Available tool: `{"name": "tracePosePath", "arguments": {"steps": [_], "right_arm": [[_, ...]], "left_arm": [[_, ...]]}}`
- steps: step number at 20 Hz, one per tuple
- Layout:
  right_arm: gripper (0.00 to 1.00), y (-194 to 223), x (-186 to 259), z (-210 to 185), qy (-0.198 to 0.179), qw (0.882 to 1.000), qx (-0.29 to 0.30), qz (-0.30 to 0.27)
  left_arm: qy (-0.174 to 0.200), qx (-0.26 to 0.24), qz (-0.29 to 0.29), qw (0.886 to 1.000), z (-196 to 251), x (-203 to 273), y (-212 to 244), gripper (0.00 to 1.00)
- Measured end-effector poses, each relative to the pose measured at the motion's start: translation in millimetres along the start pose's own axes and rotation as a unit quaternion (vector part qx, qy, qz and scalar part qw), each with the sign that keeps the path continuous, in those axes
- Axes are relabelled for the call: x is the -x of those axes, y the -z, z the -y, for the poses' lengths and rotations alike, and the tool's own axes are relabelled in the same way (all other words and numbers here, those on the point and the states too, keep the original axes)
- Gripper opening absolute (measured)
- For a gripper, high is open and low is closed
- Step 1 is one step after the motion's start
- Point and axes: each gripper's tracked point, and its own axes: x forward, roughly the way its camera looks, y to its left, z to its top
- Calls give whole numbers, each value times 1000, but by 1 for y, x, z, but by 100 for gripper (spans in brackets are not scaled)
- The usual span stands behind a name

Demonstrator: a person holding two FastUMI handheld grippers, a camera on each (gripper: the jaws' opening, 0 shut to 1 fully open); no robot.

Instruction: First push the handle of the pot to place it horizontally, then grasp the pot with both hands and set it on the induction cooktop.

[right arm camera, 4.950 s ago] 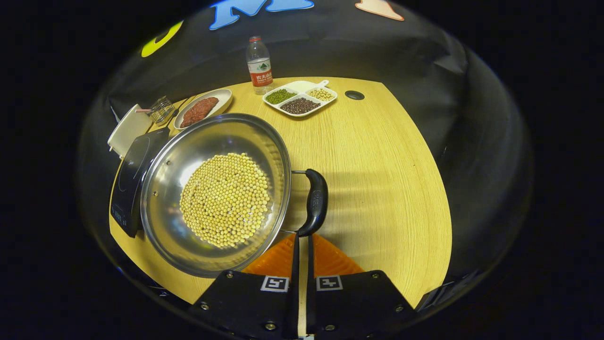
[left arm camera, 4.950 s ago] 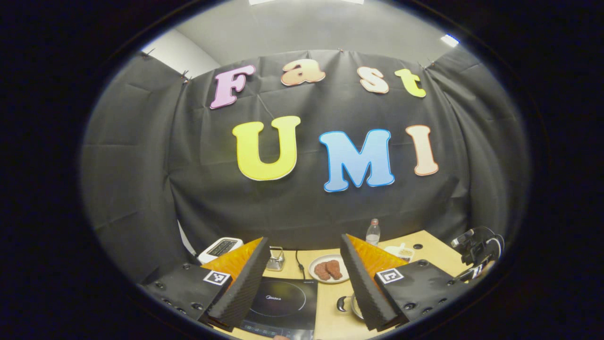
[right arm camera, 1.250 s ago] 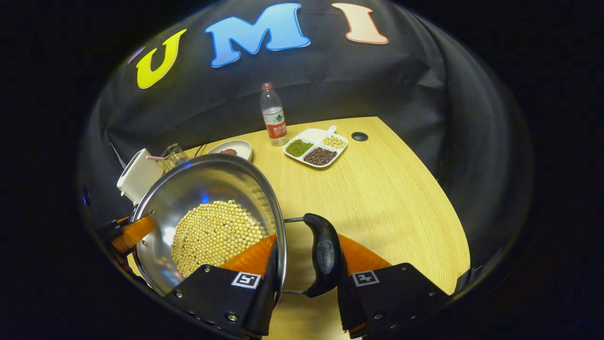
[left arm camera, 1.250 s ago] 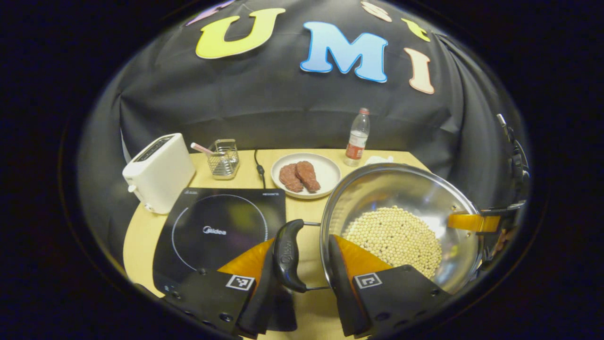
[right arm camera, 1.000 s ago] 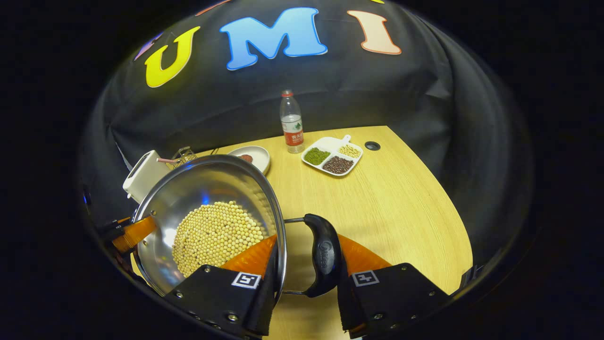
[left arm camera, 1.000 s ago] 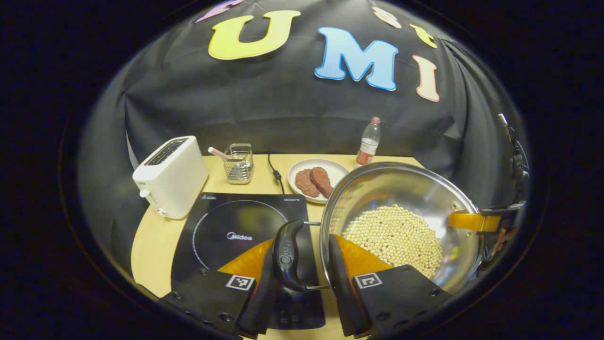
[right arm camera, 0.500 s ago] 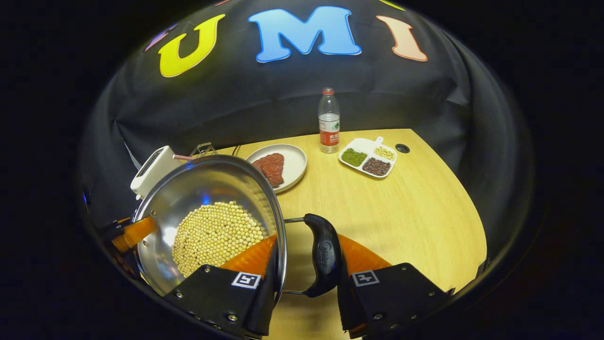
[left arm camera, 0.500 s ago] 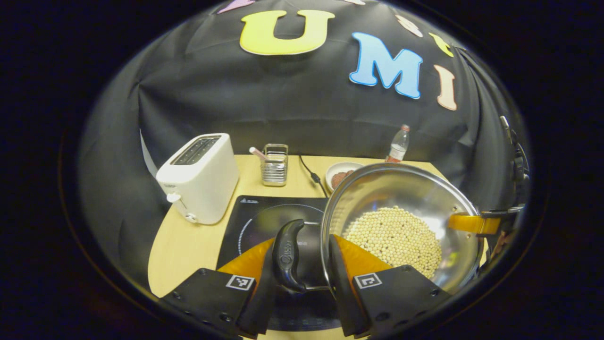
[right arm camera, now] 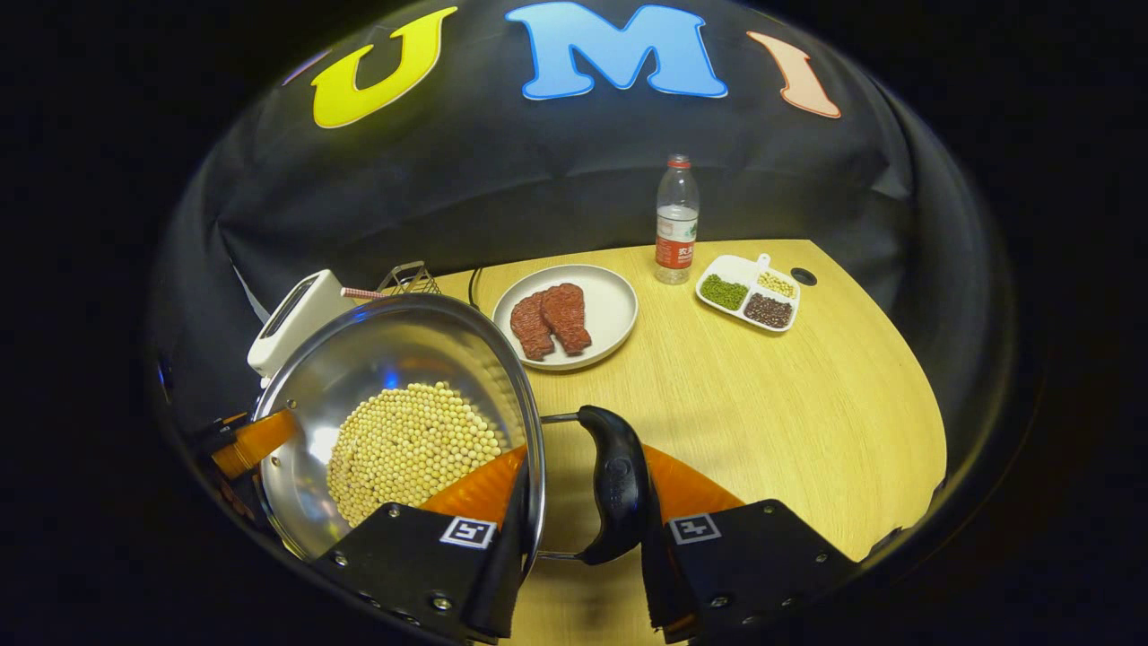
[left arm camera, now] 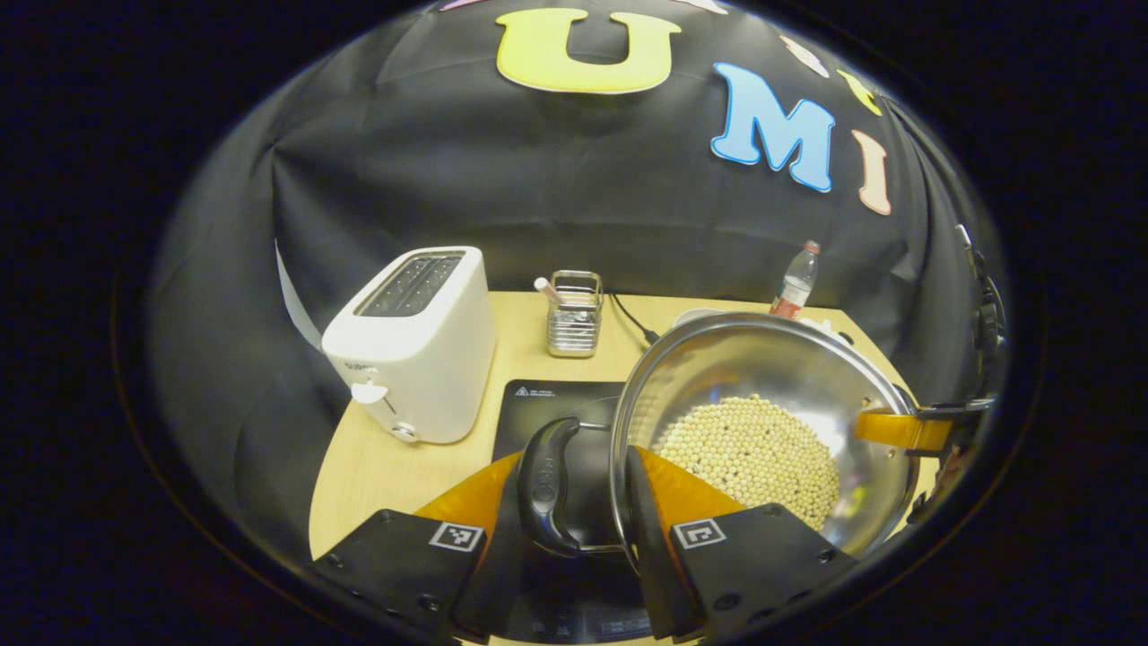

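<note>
Left gripper (left arm camera: pixel 569 502) fingers clamp one handle (left arm camera: pixel 545 489) of the pot (left arm camera: pixel 762 404); right gripper (right arm camera: pixel 583 502) fingers clamp the opposite handle (right arm camera: pixel 617 484). The pot, holding beans (left arm camera: pixel 749 453), sits over the cooktop (left arm camera: pixel 547 404). Beyond stand a toaster (left arm camera: pixel 413 345) and a bottle (right arm camera: pixel 674 220).

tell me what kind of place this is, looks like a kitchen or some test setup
Most likely a staged kitchen corner in a recording booth, not a real kitchen: a wooden table against a black cloth wall, set with a toaster, an induction cooktop, a plate of meat and a pot of beans.
</note>
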Motion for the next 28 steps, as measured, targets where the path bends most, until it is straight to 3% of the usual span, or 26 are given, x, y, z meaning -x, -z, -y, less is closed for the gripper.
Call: {"name": "tracePosePath", "arguments": {"steps": [12, 21, 23, 27, 28], "right_arm": [[55, -1, -48, -52, -8, 1000, 5, -9], [55, 10, -62, -58, -3, 1000, 0, -18], [55, 13, -64, -59, -3, 1000, -2, -19], [55, 16, -68, -60, -9, 1000, -5, -16], [56, 16, -69, -61, -11, 1000, -6, -12]], "left_arm": [[-9, 10, 2, 1000, -61, -45, 3, 60], [0, 10, -6, 1000, -74, -67, 16, 60], [1, 10, -6, 1000, -73, -70, 20, 65], [0, 10, 4, 1000, -78, -72, 21, 60], [1, 14, 4, 1000, -79, -70, 22, 66]]}}
